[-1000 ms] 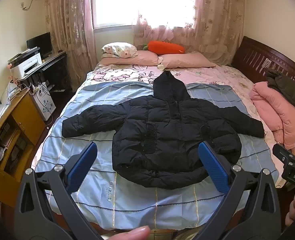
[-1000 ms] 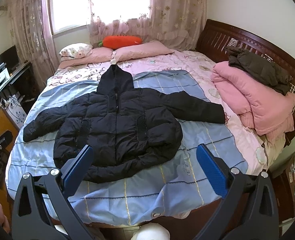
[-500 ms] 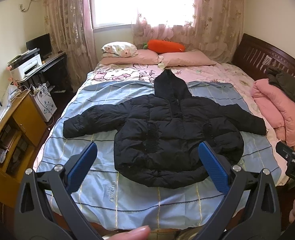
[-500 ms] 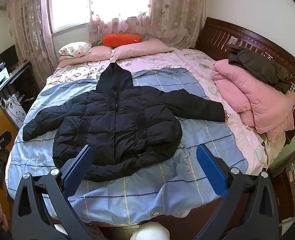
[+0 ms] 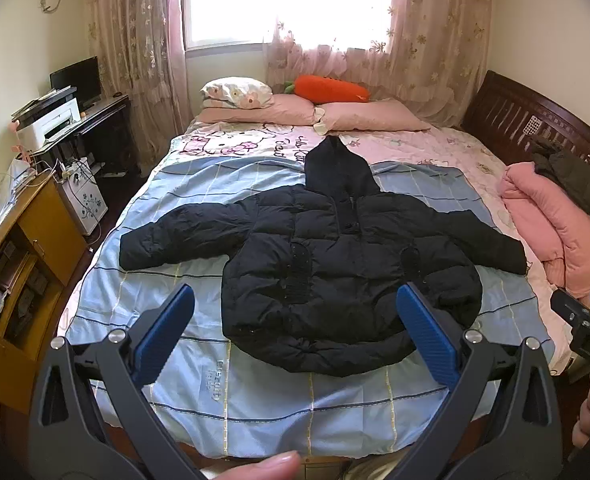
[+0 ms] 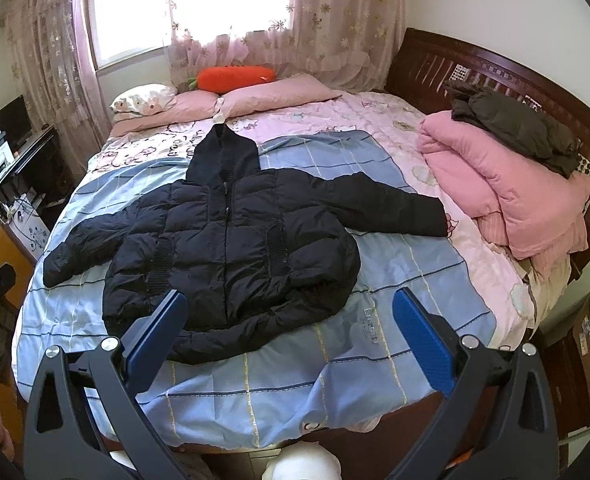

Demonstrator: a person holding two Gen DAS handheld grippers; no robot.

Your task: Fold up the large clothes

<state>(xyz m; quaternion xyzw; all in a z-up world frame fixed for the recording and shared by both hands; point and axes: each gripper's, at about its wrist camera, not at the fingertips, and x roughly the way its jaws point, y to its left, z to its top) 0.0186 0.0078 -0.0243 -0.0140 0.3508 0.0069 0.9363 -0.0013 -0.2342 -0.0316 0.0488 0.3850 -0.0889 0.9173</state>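
Note:
A black hooded puffer jacket (image 5: 335, 264) lies flat, front up, sleeves spread, on a blue checked sheet (image 5: 255, 384) on the bed; it also shows in the right wrist view (image 6: 239, 248). My left gripper (image 5: 295, 332) is open and empty, held above the bed's near edge, short of the jacket's hem. My right gripper (image 6: 289, 336) is open and empty, also short of the hem. The right gripper's tip shows in the left wrist view (image 5: 587, 320).
Pink pillows (image 5: 371, 116) and an orange carrot cushion (image 5: 331, 88) lie at the head. A folded pink quilt (image 6: 507, 184) with a dark garment (image 6: 515, 128) sits on the bed's right side by the wooden headboard (image 6: 495, 68). A desk (image 5: 23, 248) and printer (image 5: 49, 120) stand left.
Both grippers have drifted slightly, so the jacket sits a little higher and nearer in both views. Both stay open and empty. The jacket has not moved.

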